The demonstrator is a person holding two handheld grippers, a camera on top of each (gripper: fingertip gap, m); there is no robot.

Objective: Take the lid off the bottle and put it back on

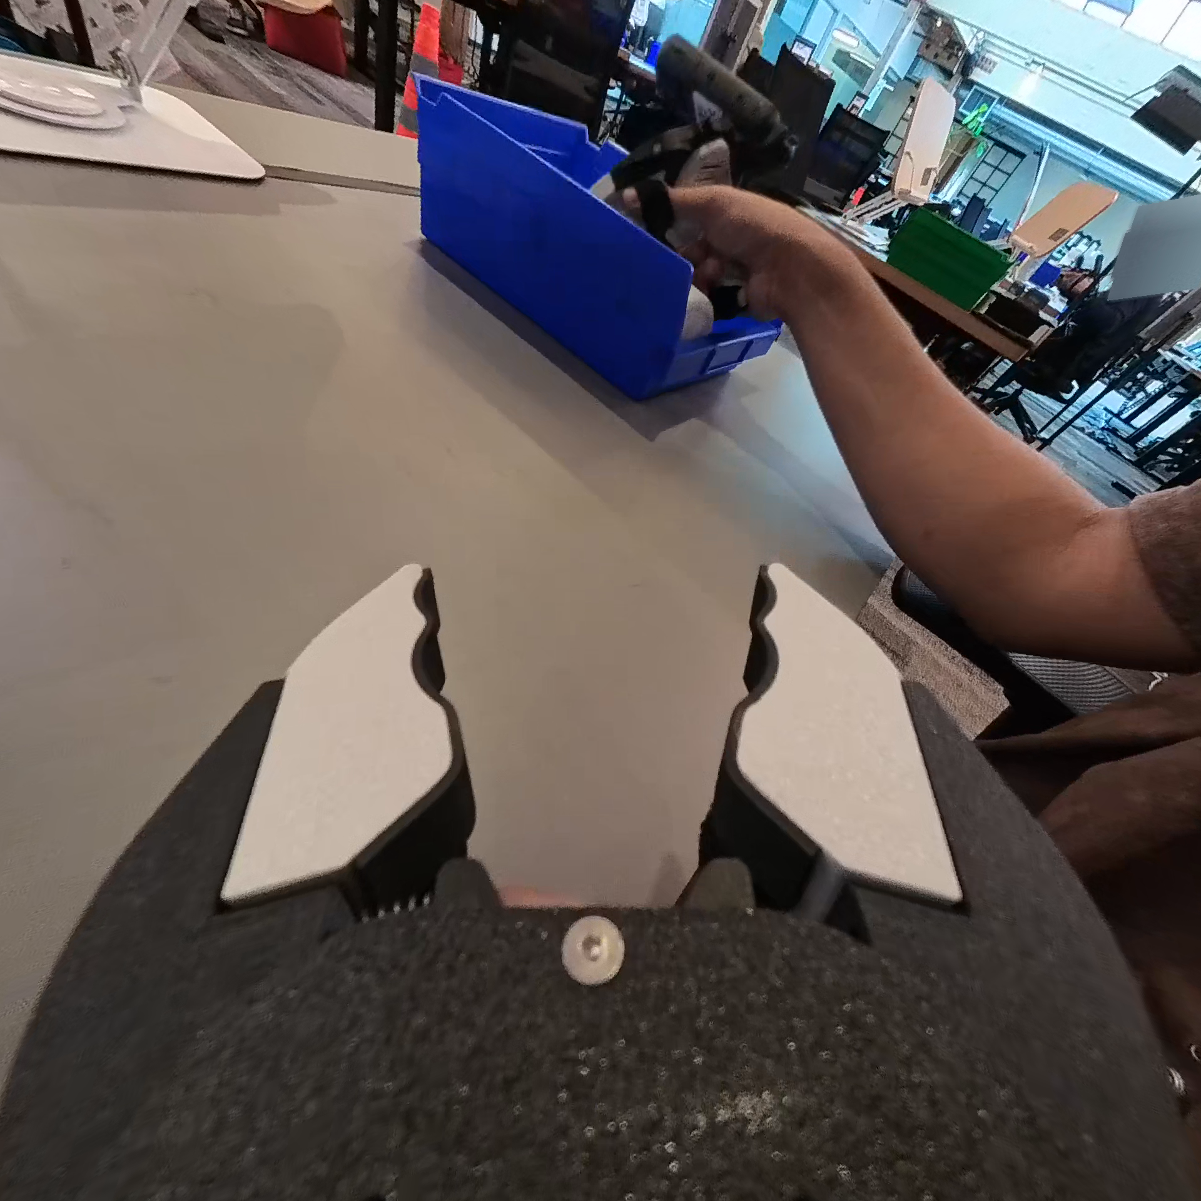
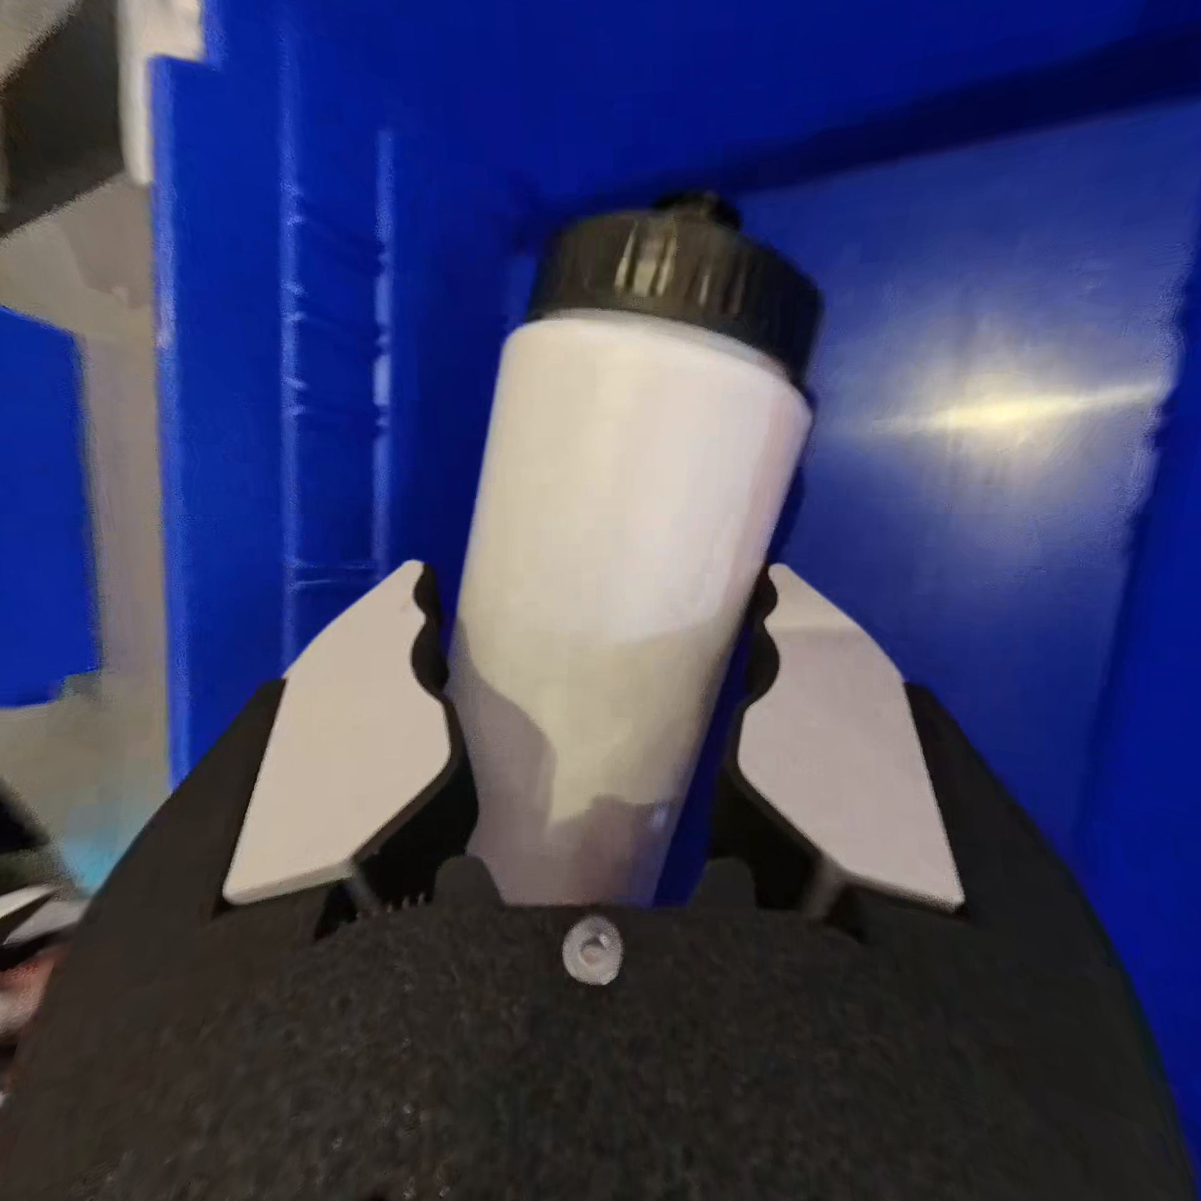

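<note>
Bottle (image 2: 624, 552), white-bodied and capped by a ribbed black lid (image 2: 676, 273) that is seated on its neck, is seen lying inside a blue bin (image 2: 975, 260), framed between the spread fingers of the right gripper (image 2: 594, 624), though whether the pads are pressed against it cannot be told. Only the right wrist view offers that close look. From the left wrist view, the blue bin (image 1: 552, 247) is shown on a grey table (image 1: 260, 422) with the person's hand (image 1: 747, 247) reaching into it, while the left gripper (image 1: 594, 624) is held wide open and bare above the tabletop.
</note>
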